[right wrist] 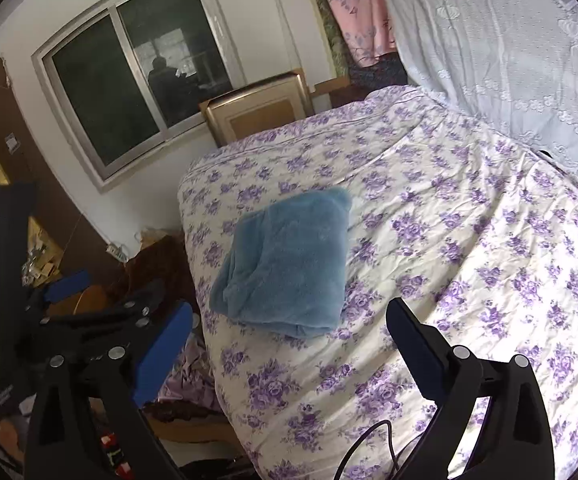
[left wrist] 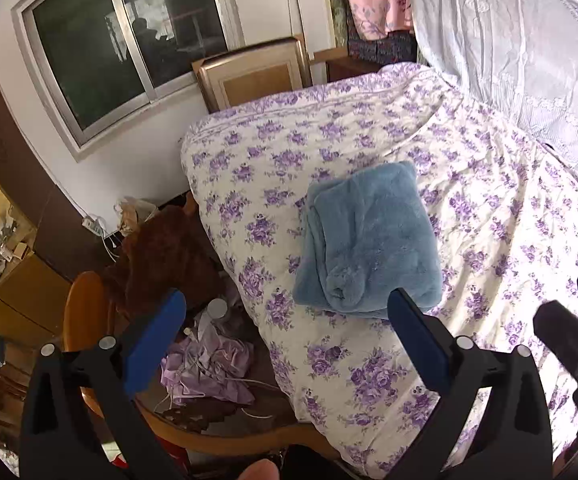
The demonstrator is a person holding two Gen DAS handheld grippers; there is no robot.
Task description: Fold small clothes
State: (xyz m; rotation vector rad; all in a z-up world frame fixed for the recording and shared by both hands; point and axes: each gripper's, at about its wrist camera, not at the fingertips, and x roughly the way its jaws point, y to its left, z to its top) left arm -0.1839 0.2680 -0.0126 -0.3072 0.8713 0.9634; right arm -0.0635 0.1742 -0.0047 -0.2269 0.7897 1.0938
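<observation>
One folded blue garment (left wrist: 365,240) lies near the bed (left wrist: 489,208) edge — open quilt beyond it; left gripper (left wrist: 285,320) and right gripper (right wrist: 289,332) both spread apart, empty.

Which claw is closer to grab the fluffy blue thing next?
Probably the left claw: it is open, and the folded blue garment sits right ahead of it. The right claw, also open, hangs farther back.

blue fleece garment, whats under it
The folded blue fleece garment lies on the purple-flowered quilt. Only quilt shows around its edges; anything directly beneath is covered.
</observation>
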